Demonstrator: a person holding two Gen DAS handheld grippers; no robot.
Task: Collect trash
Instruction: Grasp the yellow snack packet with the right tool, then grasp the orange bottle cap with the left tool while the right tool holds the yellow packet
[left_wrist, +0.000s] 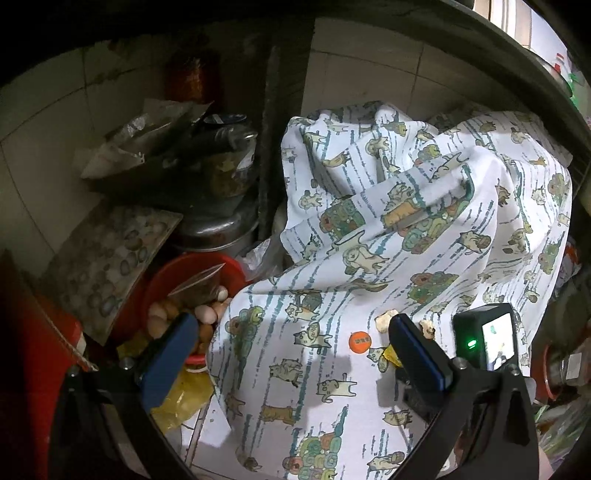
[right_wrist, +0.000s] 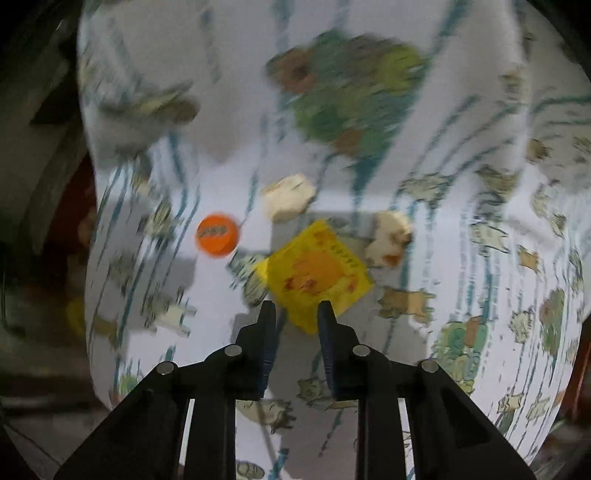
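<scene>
Trash lies on a white cloth (right_wrist: 369, 177) printed with cartoon animals: a yellow wrapper (right_wrist: 317, 273), an orange bottle cap (right_wrist: 217, 235), and two pale crumpled scraps (right_wrist: 288, 197) (right_wrist: 389, 236). My right gripper (right_wrist: 297, 308) hovers just short of the wrapper's near corner, its jaws partly open with a narrow gap and nothing between them. My left gripper (left_wrist: 291, 328) is wide open above the cloth (left_wrist: 369, 258); the cap (left_wrist: 359, 342) lies between its fingers. The wrapper (left_wrist: 390, 355) and scraps (left_wrist: 384, 319) peek out beside its right finger. The right gripper's body (left_wrist: 491, 339) shows there too.
Left of the cloth, a red bowl (left_wrist: 236, 269) holds eggs and a plastic bag. Behind it stand metal pots (left_wrist: 221, 229), a patterned board (left_wrist: 107, 258) and a tiled wall. A yellow bag (left_wrist: 184, 395) lies on the floor. A red object (left_wrist: 29, 354) is at far left.
</scene>
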